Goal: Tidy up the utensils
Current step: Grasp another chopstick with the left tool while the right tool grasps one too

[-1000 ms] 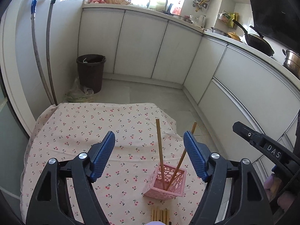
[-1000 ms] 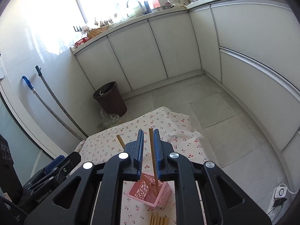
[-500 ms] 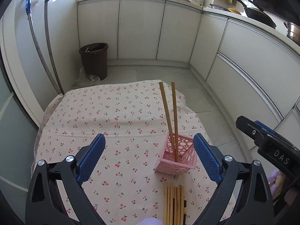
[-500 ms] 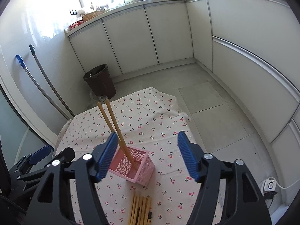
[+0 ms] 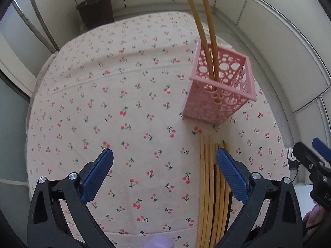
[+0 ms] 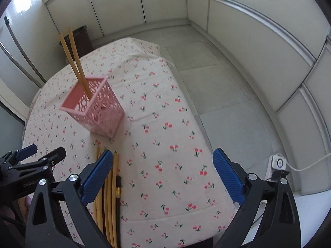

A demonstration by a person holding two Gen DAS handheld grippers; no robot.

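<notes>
- The left hand-held gripper (image 5: 164, 172) is wide open. Its jaws have just been opening, and nothing is held between them.
- The right hand-held gripper (image 6: 162, 174) is wide open too. Its jaws have just been opening, and only the cloth shows between them.
- A pink basket (image 5: 222, 88) with round holes stands on the surface (image 5: 93, 103), at the upper right of the left picture.
- Two chopsticks (image 5: 206, 31) stand in the basket, side by side, and lean a little.
- More chopsticks (image 5: 209, 186) lie flat in a row on the cherry cloth, just below the basket.
- In the left picture the row lies beside the right blue pad.
- In the right picture the row (image 6: 108, 196) lies by the left blue pad, at the lower left.
- A brown bin (image 5: 96, 10) stands on the floor behind.
</notes>
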